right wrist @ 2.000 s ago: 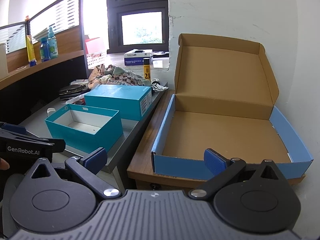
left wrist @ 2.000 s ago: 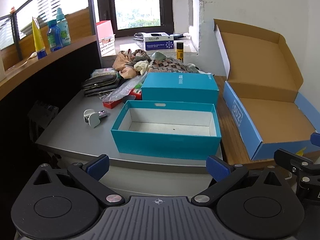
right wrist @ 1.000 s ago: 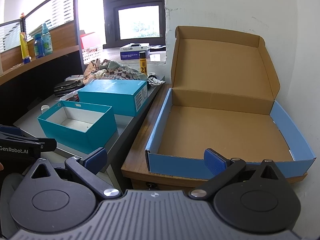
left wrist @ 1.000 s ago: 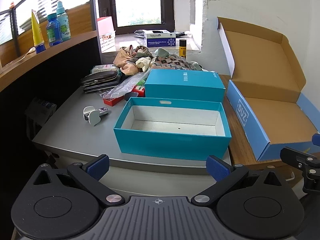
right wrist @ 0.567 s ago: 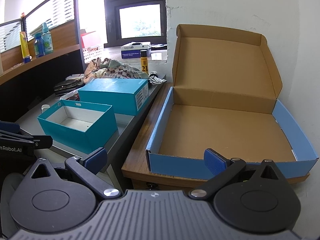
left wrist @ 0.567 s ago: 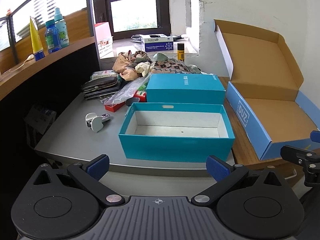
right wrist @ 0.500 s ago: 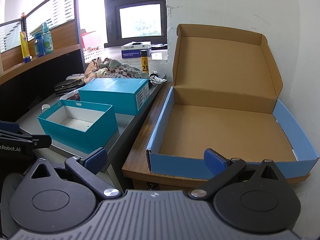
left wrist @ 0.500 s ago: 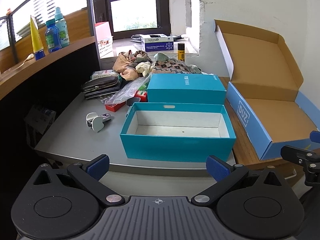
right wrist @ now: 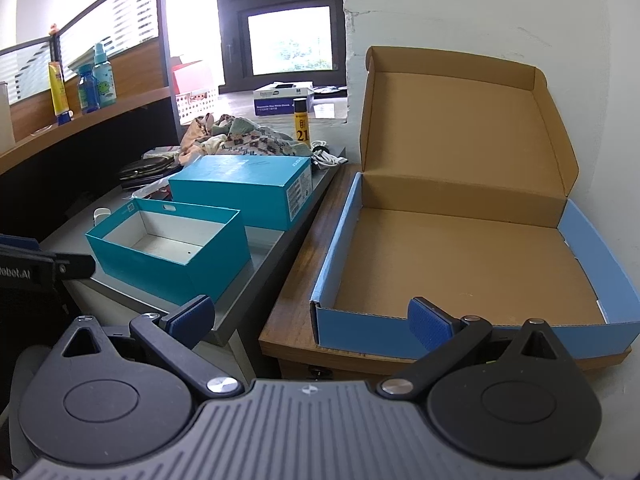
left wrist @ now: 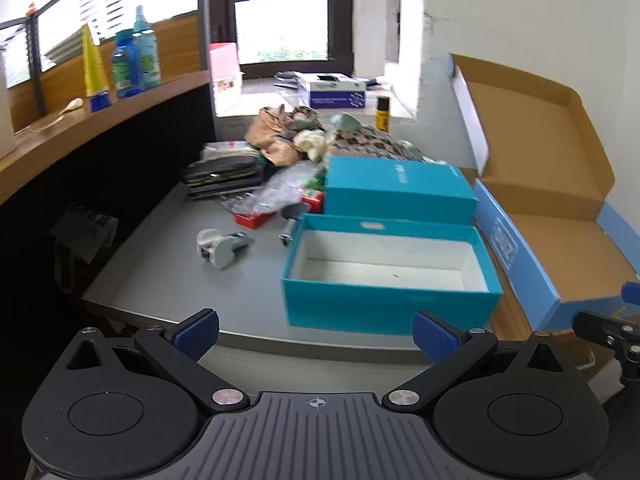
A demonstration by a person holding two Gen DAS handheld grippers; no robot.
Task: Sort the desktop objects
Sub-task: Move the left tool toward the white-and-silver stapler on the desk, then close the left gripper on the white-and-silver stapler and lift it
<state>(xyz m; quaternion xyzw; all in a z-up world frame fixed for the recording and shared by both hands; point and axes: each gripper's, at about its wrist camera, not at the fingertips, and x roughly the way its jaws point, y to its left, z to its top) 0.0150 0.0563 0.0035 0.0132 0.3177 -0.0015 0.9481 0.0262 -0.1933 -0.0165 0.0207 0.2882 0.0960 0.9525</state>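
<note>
My left gripper (left wrist: 316, 332) is open and empty, held before the front edge of a grey desk (left wrist: 168, 280). An open, empty teal box (left wrist: 390, 276) stands just ahead of it, with its teal lid (left wrist: 396, 192) behind. Loose items lie further back: a grey-white small device (left wrist: 220, 245), a stack of dark wallets (left wrist: 224, 178), a red packet under clear plastic (left wrist: 276, 200), and a cloth heap (left wrist: 320, 140). My right gripper (right wrist: 312, 320) is open and empty in front of an open blue cardboard box (right wrist: 460, 264), which is empty.
A yellow tube (left wrist: 93, 68) and blue bottles (left wrist: 132, 62) stand on the wooden partition ledge at left. A yellow-black can (right wrist: 301, 120) and a white-blue carton (right wrist: 282, 98) sit on the sill behind. The white wall is at right. The left gripper shows in the right wrist view (right wrist: 36, 268).
The left gripper has swung left, so the teal box sits further right in its view. The right gripper has barely moved. Both stay open.
</note>
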